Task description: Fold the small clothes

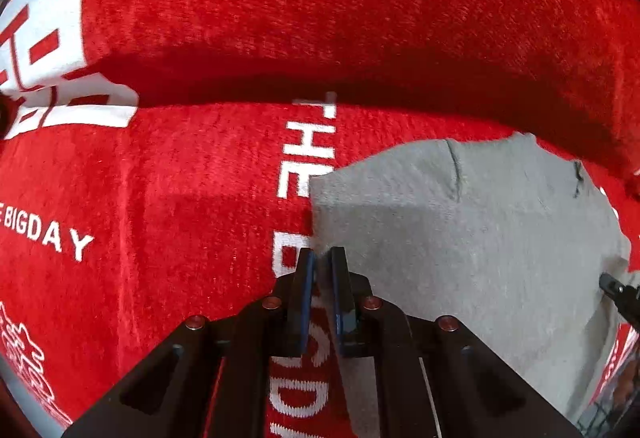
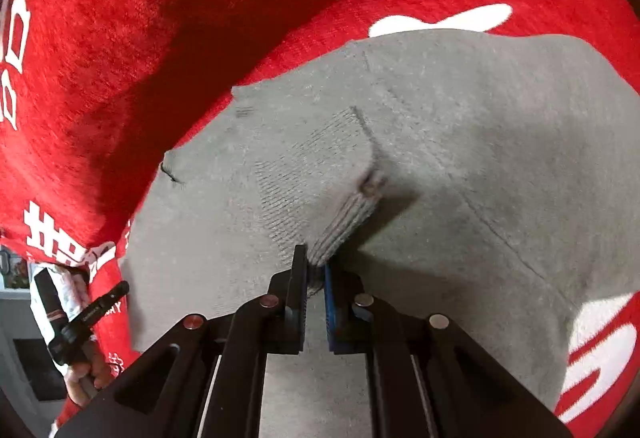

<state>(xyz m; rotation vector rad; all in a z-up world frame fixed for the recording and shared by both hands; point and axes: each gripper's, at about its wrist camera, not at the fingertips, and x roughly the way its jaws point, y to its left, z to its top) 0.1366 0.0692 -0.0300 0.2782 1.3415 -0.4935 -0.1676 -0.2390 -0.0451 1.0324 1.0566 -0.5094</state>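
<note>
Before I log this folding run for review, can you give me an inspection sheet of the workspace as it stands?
Surface: red plush cloth with white lettering, covering all that shows.
Job's things: grey knit garment lying on the cloth, one ribbed cuff folded onto it.
Clutter: nothing seen.
Grippers: left gripper shut at the garment's left edge; right gripper shut on the ribbed cuff.
Cables: nothing seen.
Surroundings: a hand holds the other gripper's handle at the right wrist view's lower left; beyond the cloth's edge, too blurred to tell.
</note>
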